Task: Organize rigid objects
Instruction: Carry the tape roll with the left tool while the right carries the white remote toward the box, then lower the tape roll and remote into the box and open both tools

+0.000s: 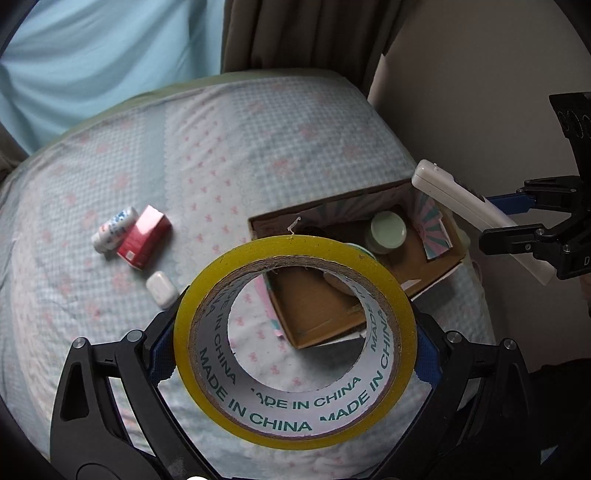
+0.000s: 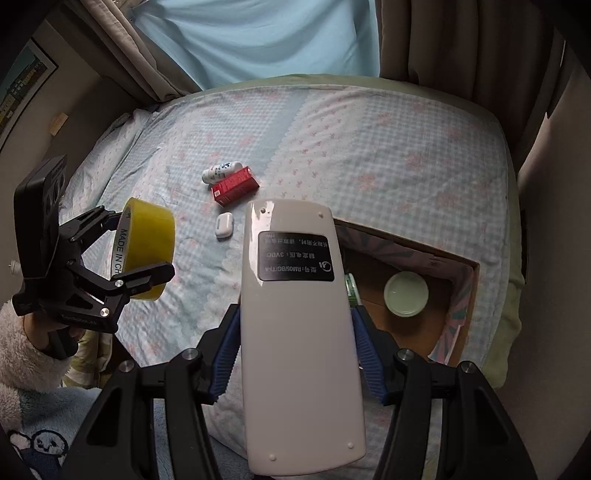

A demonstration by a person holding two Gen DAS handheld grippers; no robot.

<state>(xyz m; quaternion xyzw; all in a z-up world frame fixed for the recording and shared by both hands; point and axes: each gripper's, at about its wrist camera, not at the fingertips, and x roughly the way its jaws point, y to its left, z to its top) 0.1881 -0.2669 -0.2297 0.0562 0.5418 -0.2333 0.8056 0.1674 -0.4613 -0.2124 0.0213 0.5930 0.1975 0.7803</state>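
Note:
My left gripper [image 1: 295, 354] is shut on a yellow tape roll [image 1: 391, 280], held above the bed near the cardboard box [image 1: 448, 254]. It shows in the right wrist view [image 2: 147, 247] too. My right gripper [image 2: 295, 354] is shut on a white remote control [image 2: 299, 332], back side up, over the box's [image 2: 469, 295] left edge. The remote also shows in the left wrist view [image 1: 476, 210]. A pale green lidded jar [image 1: 388, 229] [image 2: 406, 293] sits inside the box. A red box [image 1: 144, 236] [image 2: 234, 186], a white bottle [image 1: 112, 227] [image 2: 221, 170] and a white earbud case [image 1: 160, 288] [image 2: 223, 226] lie on the bed.
The bed [image 2: 388, 147] has a blue checked sheet with pink bows. Curtains [image 2: 258, 33] hang behind it. A wall [image 1: 480, 92] stands close to the box. The person's fleece sleeve [image 2: 14, 354] is at the lower left.

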